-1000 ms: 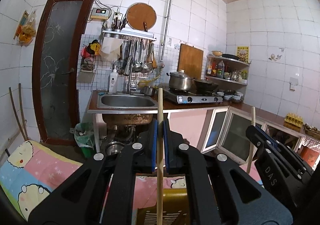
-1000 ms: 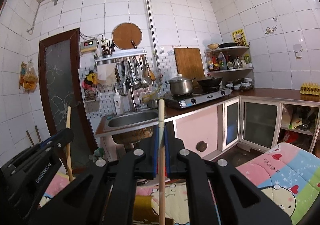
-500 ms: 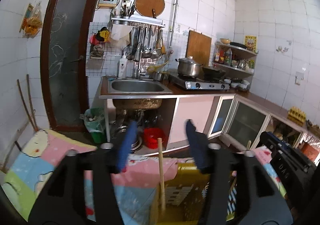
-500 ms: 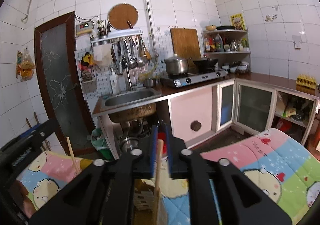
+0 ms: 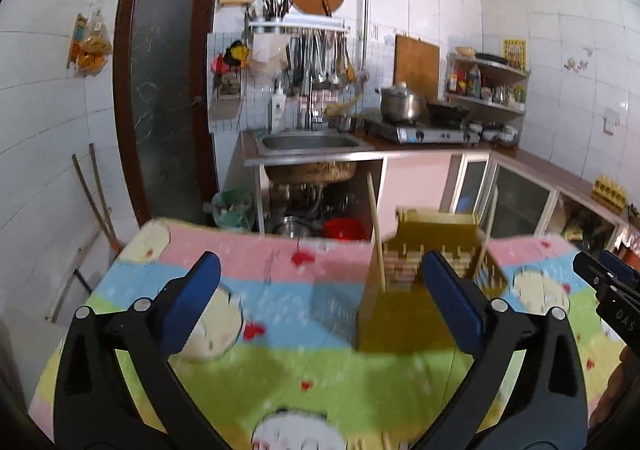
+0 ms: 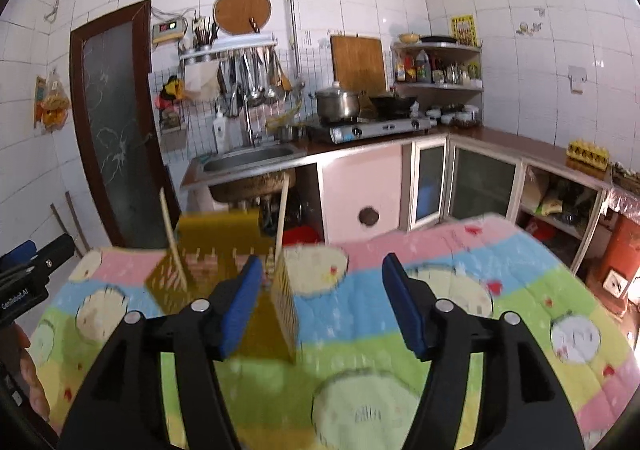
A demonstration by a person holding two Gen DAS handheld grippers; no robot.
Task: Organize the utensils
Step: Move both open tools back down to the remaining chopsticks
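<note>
The left gripper (image 5: 320, 294) stands with its blue-padded jaws spread wide and nothing between them; they have just been opening. Just beyond its right pad, right of centre in the left wrist view, sits the yellow-green slotted plastic utensil holder (image 5: 404, 314), and a pale wooden chopstick (image 5: 376, 234) stands in its near-left corner, leaning slightly left.

The right gripper (image 6: 324, 306) is also parted and empty, its jaws likewise just opening. In the right wrist view the same holder (image 6: 256, 278) lies left of centre, behind the left pad, with a second pale wooden chopstick (image 6: 281, 217) upright at its right edge.

Both sticks appear delivered, so the step in hand looks like the release and retreat. To do it well, I would draw each gripper back along its own line with the jaws kept wide, so no pad clips a stick or tips the light holder on the soft cartoon-print quilt (image 5: 280, 290). The frames are blurred, so whether the sticks are seated deep I cannot tell; check before fetching more utensils.
</note>
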